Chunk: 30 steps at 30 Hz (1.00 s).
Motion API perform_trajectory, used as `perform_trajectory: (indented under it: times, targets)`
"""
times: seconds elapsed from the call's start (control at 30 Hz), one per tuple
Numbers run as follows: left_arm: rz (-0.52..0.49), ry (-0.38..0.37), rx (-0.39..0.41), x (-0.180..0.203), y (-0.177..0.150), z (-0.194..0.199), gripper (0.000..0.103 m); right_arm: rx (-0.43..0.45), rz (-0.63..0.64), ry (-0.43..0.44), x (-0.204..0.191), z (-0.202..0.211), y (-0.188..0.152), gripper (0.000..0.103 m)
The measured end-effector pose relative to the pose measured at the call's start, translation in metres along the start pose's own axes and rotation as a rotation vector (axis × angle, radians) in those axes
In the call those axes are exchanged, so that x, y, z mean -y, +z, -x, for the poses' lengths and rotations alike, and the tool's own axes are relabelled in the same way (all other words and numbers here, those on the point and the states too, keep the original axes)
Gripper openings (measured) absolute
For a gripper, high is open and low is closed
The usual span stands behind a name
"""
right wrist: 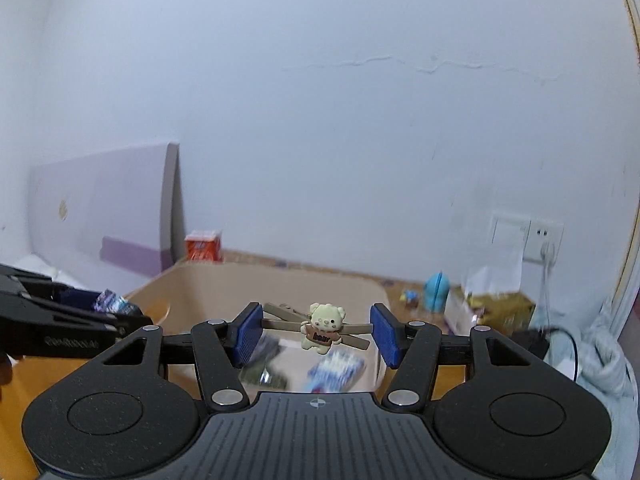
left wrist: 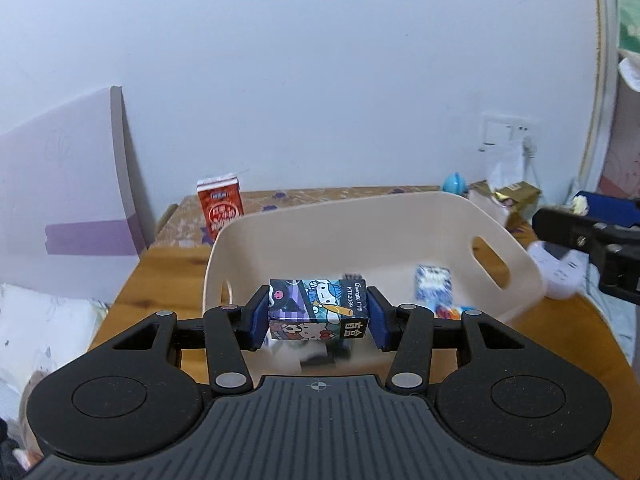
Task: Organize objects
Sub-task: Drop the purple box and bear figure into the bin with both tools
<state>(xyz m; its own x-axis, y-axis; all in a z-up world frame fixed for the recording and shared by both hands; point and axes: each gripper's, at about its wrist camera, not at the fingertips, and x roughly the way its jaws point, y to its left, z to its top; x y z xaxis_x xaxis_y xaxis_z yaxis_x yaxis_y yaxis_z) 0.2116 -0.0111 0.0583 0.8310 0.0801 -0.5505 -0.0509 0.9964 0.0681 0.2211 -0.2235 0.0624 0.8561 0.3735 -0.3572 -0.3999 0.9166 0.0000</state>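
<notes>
Pale blue wall fills the upper half of both views, with a wooden counter (left wrist: 160,276) below it.

Left wrist view: the left gripper (left wrist: 318,314) sits at centre frame, its blue pads pressed against both ends of a cartoon box (left wrist: 318,308), which it holds above the near rim of a cream bin (left wrist: 360,216). Inside the bin, lower right of the box, lie a blue-and-white packet (left wrist: 434,284) and other blurred items. A red carton (left wrist: 221,209) stands upright on the counter behind the bin, upper left of it. A white and purple board (left wrist: 68,196) leans against the wall at the left edge. A gold box (left wrist: 516,196) and a blue toy (left wrist: 455,183) sit beyond the bin at the right. The right gripper (left wrist: 592,236) enters from the right edge; I cannot tell its state in this view.

Right wrist view: the right gripper (right wrist: 316,334) at centre frame is partly open, its pads clamped on the two ends of a brown hair clip (right wrist: 320,326) bearing a cream bear, held over the bin (right wrist: 280,276). Blurred packets lie on the bin floor beneath. The left gripper (right wrist: 72,320) shows at the left edge with the cartoon box (right wrist: 114,302) in it. A wall socket (right wrist: 528,236) sits at the right.
</notes>
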Motion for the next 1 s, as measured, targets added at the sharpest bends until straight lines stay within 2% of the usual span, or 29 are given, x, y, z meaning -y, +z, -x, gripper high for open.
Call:
perform_trajectory:
  times: [0.13, 0.3, 0.5, 0.53, 0.6, 0.63, 0.67, 0.8, 0.87, 0.9, 1.0]
  targets:
    - [0.005, 0.011, -0.056, 0.005, 0.013, -0.038, 0.05, -0.011, -0.007, -0.016, 0.003, -0.026, 0.01, 0.056]
    - [0.008, 0.029, -0.18, 0.006, 0.012, -0.087, 0.05, -0.092, -0.001, -0.029, 0.004, -0.066, 0.005, 0.056]
    - [0.065, 0.004, -0.265, 0.002, 0.0, -0.104, 0.052, -0.223, -0.006, -0.025, 0.005, -0.108, -0.019, 0.056]
    - [0.064, 0.005, -0.276, 0.002, -0.002, -0.105, 0.053, -0.236, -0.011, -0.025, 0.006, -0.111, -0.022, 0.056]
    - [0.05, 0.012, -0.281, 0.003, -0.004, -0.104, 0.063, -0.26, -0.024, -0.026, 0.007, -0.116, -0.028, 0.057]
    - [0.04, 0.017, -0.269, 0.004, -0.004, -0.101, 0.072, -0.25, -0.017, -0.026, 0.007, -0.115, -0.03, 0.064]
    - [0.031, 0.025, -0.252, 0.005, -0.005, -0.097, 0.079, -0.248, -0.011, -0.032, 0.007, -0.112, -0.031, 0.065]
    - [0.03, 0.033, -0.217, 0.005, -0.004, -0.081, 0.082, -0.222, -0.008, -0.03, 0.005, -0.095, -0.025, 0.08]
    - [0.033, 0.035, -0.207, 0.004, -0.007, -0.073, 0.083, -0.196, -0.004, -0.041, 0.004, -0.082, -0.021, 0.091]
    - [0.038, 0.034, -0.205, 0.003, -0.008, -0.069, 0.083, -0.175, -0.008, -0.047, 0.004, -0.074, -0.02, 0.1]
    - [0.061, 0.021, -0.191, 0.0, -0.009, -0.053, 0.083, -0.138, -0.029, -0.06, 0.005, -0.057, -0.015, 0.103]
